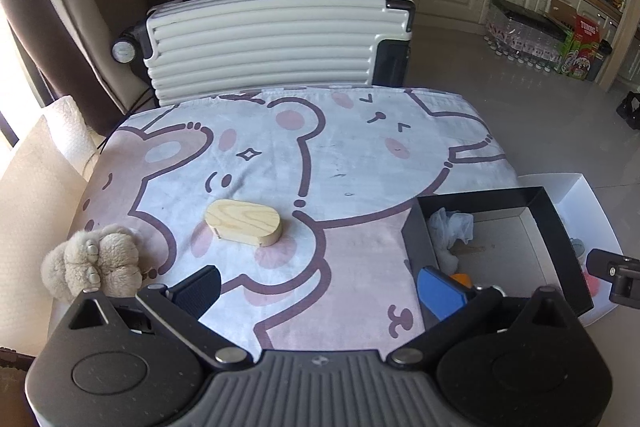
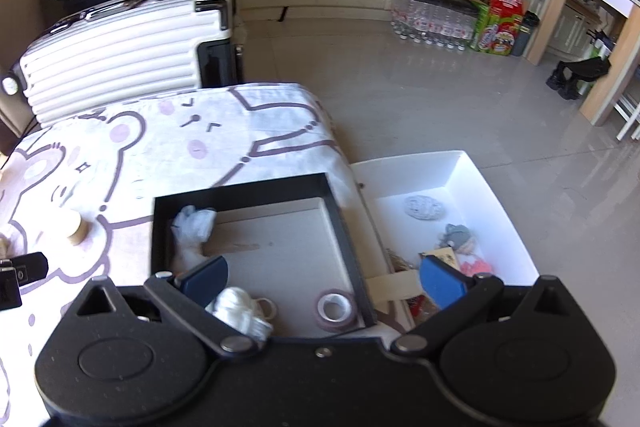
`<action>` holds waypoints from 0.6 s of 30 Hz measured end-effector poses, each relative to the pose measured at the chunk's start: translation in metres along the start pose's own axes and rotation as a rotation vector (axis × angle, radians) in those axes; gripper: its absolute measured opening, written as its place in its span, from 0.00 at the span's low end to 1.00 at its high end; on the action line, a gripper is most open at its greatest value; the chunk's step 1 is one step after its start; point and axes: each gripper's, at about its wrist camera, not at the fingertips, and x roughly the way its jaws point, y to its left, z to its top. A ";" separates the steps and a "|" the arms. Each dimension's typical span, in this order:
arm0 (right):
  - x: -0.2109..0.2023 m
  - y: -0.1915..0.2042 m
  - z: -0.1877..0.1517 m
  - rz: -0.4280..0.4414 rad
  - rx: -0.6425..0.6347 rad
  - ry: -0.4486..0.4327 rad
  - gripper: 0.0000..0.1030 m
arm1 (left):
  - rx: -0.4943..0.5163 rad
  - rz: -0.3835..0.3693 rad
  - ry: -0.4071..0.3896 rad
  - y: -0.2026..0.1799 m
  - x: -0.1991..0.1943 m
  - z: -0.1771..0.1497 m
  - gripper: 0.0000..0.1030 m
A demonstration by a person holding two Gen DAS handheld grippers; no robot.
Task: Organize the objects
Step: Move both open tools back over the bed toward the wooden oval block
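Both my grippers, left gripper (image 1: 318, 289) and right gripper (image 2: 323, 279), gape wide, empty. One wooden block (image 1: 243, 222) left of one black box (image 2: 344, 227); only my right view shows one tape roll (image 2: 336, 309) inside.

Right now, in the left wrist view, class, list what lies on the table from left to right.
plush toy → wooden oval box → black tray → white tray
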 end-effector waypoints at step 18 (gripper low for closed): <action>-0.008 0.088 0.009 0.120 -0.099 -0.018 1.00 | -0.108 0.101 -0.011 0.087 -0.013 -0.009 1.00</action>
